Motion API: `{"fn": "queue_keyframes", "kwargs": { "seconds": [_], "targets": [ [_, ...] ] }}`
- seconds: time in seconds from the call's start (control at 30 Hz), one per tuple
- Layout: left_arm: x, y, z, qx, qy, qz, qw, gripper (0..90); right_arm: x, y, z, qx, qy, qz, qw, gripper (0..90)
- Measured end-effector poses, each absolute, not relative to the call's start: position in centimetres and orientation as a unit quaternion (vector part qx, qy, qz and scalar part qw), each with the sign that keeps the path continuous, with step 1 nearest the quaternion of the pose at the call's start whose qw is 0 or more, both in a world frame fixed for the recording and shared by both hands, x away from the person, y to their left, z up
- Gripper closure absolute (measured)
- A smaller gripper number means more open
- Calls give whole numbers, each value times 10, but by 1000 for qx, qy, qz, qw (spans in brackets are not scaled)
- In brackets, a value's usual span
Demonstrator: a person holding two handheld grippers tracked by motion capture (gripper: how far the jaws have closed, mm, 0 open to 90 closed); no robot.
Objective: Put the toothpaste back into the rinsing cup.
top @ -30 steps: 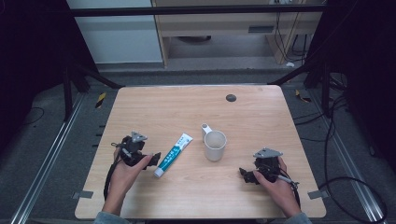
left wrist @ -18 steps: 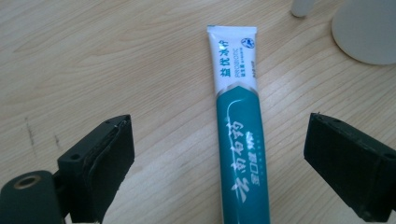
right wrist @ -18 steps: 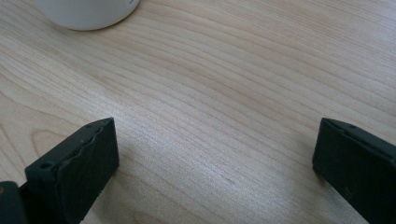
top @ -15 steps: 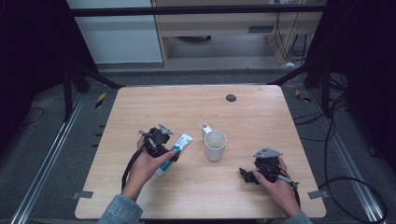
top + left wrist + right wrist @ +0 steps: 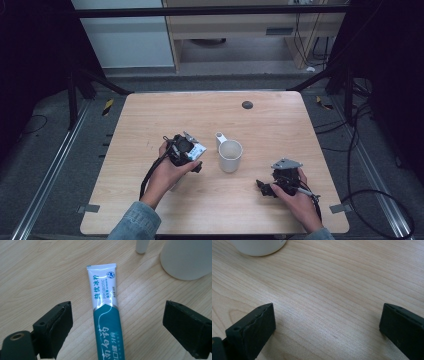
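Left gripper view looks straight down on a toothpaste tube that lies flat on the wooden table. The upper part of the tube is white and the lower part teal, with a silver line between them. On the white part the word "PROBIOTIC" can be read, running lengthwise, beside a column of teal Chinese characters and a small round blue mark near the flat crimped end. Larger white Chinese characters run down the teal part toward the bottom edge of the frame; a line of smaller print next to "PROBIOTIC" is too fine to read.

The left gripper has its jaws spread wide, one at the lower left and one at the lower right of the frame, and the tube runs up between them, clear of both. The crimped end points to the top of the frame, toward a white mug in the upper right corner.

High view shows the left gripper near the middle of the frame, over the tube, just left of the mug.

Right gripper view shows the right gripper with its jaws wide apart over bare table, holding nothing, with the base of the mug at the upper left.
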State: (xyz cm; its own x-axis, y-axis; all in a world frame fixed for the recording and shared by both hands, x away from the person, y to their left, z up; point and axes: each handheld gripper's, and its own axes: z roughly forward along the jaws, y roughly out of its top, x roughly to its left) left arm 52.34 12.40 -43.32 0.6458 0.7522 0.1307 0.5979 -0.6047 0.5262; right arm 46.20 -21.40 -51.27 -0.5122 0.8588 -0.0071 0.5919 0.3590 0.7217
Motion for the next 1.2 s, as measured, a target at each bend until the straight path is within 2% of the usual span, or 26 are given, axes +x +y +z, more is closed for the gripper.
{"fn": "queue_keyframes", "kwargs": {
  "seconds": [0.23, 0.57, 0.93, 1.1, 1.2],
  "targets": [
    [531, 115, -436, 882, 384, 164, 219, 102, 462, -214, -513, 453, 800, 340, 196, 6],
    [542, 100, -440, 889, 380, 151, 205, 190, 462, -214, -513, 454, 800, 341, 196, 9],
    [546, 98, -442, 888, 385, 149, 203, 231, 462, -214, -513, 453, 800, 340, 196, 9],
    [549, 99, -442, 888, 388, 146, 201, 276, 462, -214, -513, 452, 801, 341, 196, 7],
    [551, 102, -446, 889, 392, 145, 189, 340, 463, -215, -513, 451, 801, 340, 198, 8]
  ]
}}
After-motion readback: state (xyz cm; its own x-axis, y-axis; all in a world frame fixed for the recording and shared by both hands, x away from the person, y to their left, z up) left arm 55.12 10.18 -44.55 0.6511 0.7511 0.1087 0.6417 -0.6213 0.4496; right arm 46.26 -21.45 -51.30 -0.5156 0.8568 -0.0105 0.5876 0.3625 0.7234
